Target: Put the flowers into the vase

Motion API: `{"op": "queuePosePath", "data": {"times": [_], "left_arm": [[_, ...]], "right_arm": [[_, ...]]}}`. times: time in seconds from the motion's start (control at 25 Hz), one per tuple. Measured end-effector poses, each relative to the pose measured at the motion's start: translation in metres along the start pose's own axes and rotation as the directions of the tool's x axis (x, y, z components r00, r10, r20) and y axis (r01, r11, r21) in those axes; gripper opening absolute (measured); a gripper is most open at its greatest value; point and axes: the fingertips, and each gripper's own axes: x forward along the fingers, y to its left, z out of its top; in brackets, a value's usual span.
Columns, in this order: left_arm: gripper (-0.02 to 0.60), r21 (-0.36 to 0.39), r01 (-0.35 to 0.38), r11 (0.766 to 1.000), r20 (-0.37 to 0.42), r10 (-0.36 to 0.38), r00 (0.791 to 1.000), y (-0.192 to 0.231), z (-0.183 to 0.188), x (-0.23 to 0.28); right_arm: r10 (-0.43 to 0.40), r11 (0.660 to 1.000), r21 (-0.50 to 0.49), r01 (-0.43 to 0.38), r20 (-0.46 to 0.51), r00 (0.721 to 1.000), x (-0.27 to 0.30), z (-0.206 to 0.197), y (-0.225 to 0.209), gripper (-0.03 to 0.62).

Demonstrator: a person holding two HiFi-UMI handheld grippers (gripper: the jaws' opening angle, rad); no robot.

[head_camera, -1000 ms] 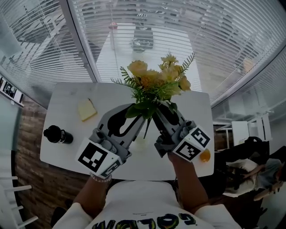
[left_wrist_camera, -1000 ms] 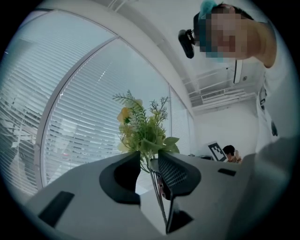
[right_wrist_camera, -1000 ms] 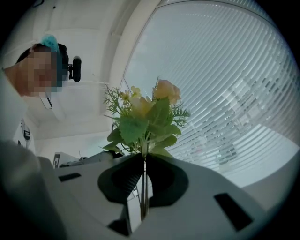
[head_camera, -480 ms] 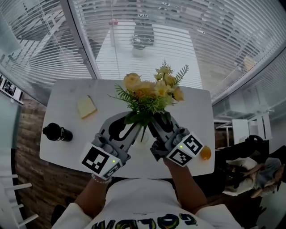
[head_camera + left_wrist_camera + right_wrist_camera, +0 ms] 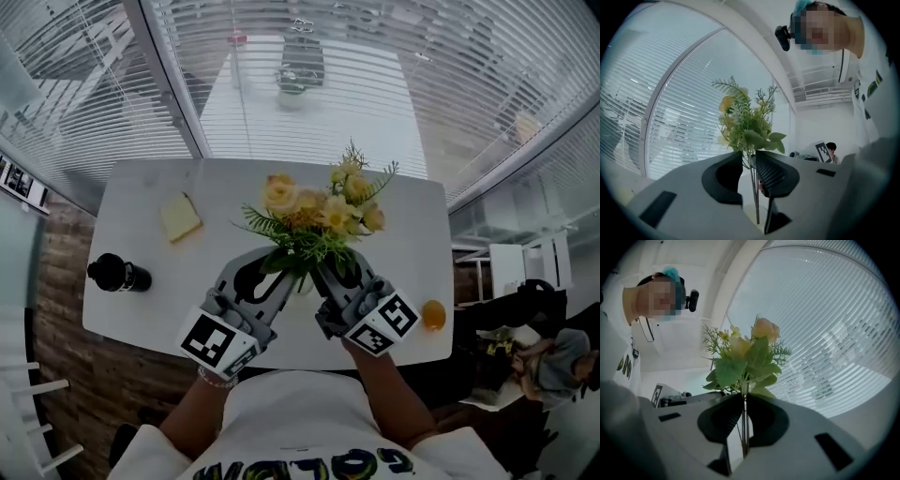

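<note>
White table in the head view: a bottle near its left edge, an orange by the right, open room between. The flowers stand upright over the near middle. Left gripper view: my left gripper pinches the stems, jaws narrowly apart. Right gripper view: my right gripper, nearly closed, clamps them too.

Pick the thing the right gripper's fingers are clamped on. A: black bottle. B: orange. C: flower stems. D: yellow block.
C: the right gripper view shows the fingers of the right gripper closed on the flower stems; the bottle and orange lie apart on the table.
</note>
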Motion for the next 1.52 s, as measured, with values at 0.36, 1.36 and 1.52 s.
{"op": "queuePosePath", "data": {"times": [0.36,1.36,1.52], "left_arm": [[0.103,-0.01,-0.009,1.0,-0.02,0.009,1.0,0.002,-0.011,0.004],[0.299,0.087,0.034,0.996,-0.237,-0.012,0.971,-0.018,-0.129,-0.017],[0.298,0.147,0.012,0.989,-0.286,0.031,0.958,-0.01,-0.147,-0.011]], "right_arm": [[-0.012,1.0,-0.026,0.012,-0.024,1.0,-0.002,-0.008,-0.005,0.052],[0.0,0.999,-0.048,-0.002,-0.042,0.999,-0.023,-0.05,-0.004,0.078],[0.017,0.998,-0.065,-0.021,-0.07,0.997,-0.022,-0.055,-0.002,0.094]]}}
